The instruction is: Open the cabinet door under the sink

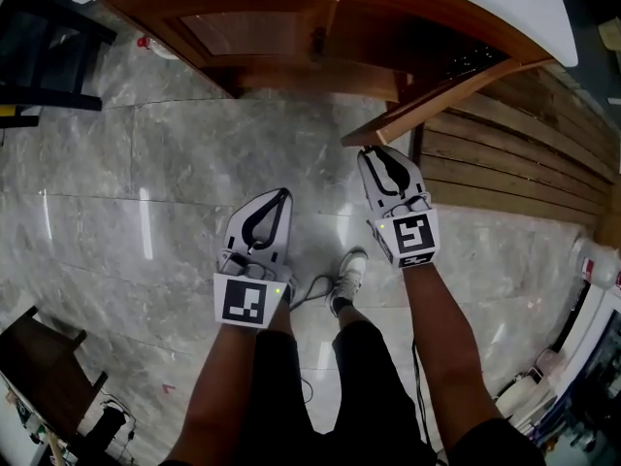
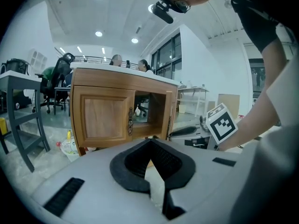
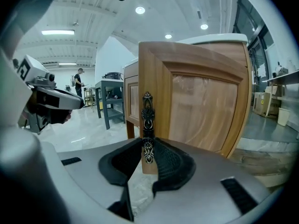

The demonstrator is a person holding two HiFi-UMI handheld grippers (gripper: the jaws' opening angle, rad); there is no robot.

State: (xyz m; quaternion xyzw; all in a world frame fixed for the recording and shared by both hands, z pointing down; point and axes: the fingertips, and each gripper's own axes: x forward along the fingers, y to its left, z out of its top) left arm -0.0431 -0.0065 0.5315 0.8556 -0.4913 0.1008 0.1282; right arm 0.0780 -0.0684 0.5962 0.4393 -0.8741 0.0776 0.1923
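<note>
The wooden sink cabinet (image 1: 291, 66) stands ahead under a white countertop (image 1: 543, 17). Its left door (image 2: 103, 118) is closed, with a dark ornate handle (image 2: 130, 121). The right door (image 1: 427, 100) stands swung out towards me, and the dark inside of the cabinet (image 2: 149, 108) shows. My right gripper (image 1: 374, 151) is at that door's free edge, shut on its ornate metal handle (image 3: 147, 120), which stands upright between the black pads (image 3: 170, 160). My left gripper (image 1: 281, 194) hangs lower left above the floor, apart from the cabinet, jaws shut with nothing in them (image 2: 150, 143).
A dark chair frame (image 1: 39, 56) stands at the far left and a dark wooden stool (image 1: 44, 357) at the lower left. Wooden planks (image 1: 514, 153) run along the right. My shoe (image 1: 347, 278) is on the marble floor between the grippers. A plastic bag (image 2: 69, 146) lies left of the cabinet.
</note>
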